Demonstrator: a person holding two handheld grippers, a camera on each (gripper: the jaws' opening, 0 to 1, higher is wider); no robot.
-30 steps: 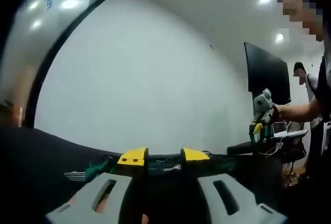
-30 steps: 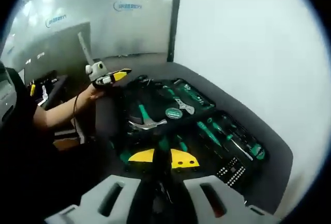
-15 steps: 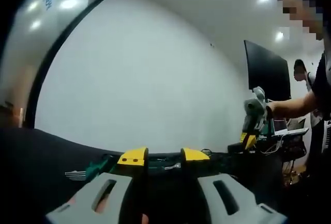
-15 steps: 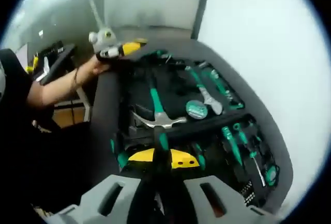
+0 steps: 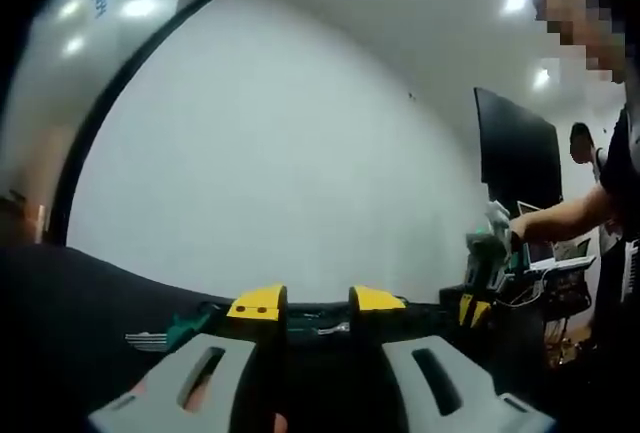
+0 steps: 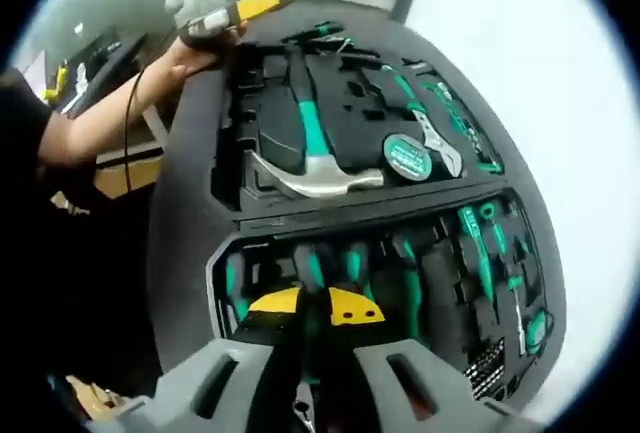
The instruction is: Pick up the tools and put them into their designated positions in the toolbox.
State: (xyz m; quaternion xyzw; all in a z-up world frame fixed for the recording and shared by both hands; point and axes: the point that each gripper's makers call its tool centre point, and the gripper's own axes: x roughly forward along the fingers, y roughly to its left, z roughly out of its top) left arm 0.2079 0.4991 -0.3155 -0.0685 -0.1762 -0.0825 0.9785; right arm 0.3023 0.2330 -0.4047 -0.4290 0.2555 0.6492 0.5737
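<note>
- White wall (image 5: 300,153) behind; dark grey table (image 6: 185,213) carries the open toolbox (image 6: 375,218), its two black foam halves lying flat side by side.
- Far half: hammer (image 6: 315,153) seated in its slot, round tape measure (image 6: 407,156) and wrench (image 6: 440,148) beside it. Near half: row of green-handled tools (image 6: 350,268), screwdrivers (image 6: 480,253) off to one side.
- Right gripper (image 6: 313,305): jaws nearly together, a green-handled tool between the yellow tips. Looks clamped on it, but the contact is too dark to confirm. It hangs just above the near tray.
- Left gripper (image 5: 316,301): jaws apart, nothing between them, low over the table edge. In the right gripper view it sits beyond the toolbox's far end (image 6: 215,8).
- Step, as I judge it: carrying a tool down to its recess. Next calls for lining the handle up with a free slot, then lowering.
- Unclear: what kind of tool is held, which slot is vacant; bits at the tray corner too small to make out.
</note>
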